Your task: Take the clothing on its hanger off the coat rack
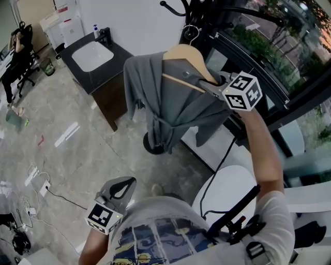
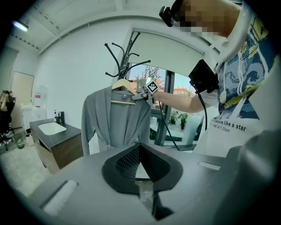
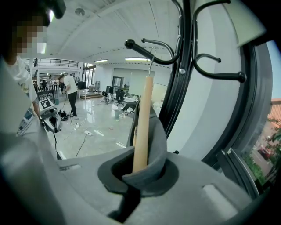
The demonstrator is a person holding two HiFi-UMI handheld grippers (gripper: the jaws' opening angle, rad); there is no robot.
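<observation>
A grey robe (image 1: 165, 103) hangs on a wooden hanger (image 1: 189, 54) in front of the black coat rack (image 1: 199, 10). My right gripper (image 1: 205, 83) is shut on the hanger's right shoulder, pinching robe cloth with it. The right gripper view has the hanger arm (image 3: 142, 123) and grey cloth (image 3: 156, 145) clamped between the jaws. The metal hook (image 3: 152, 59) sits close by a rack peg (image 3: 145, 47); whether it rests on it I cannot tell. My left gripper (image 1: 120, 189) is low by the person's body, shut and empty, facing the robe (image 2: 116, 123).
A dark cabinet with a white sink (image 1: 93, 57) stands left of the rack. The rack's round base (image 1: 152, 146) is on the floor under the robe. Window glass and frame (image 1: 289, 77) run along the right. Cables and a power strip (image 1: 36, 181) lie on the floor at left.
</observation>
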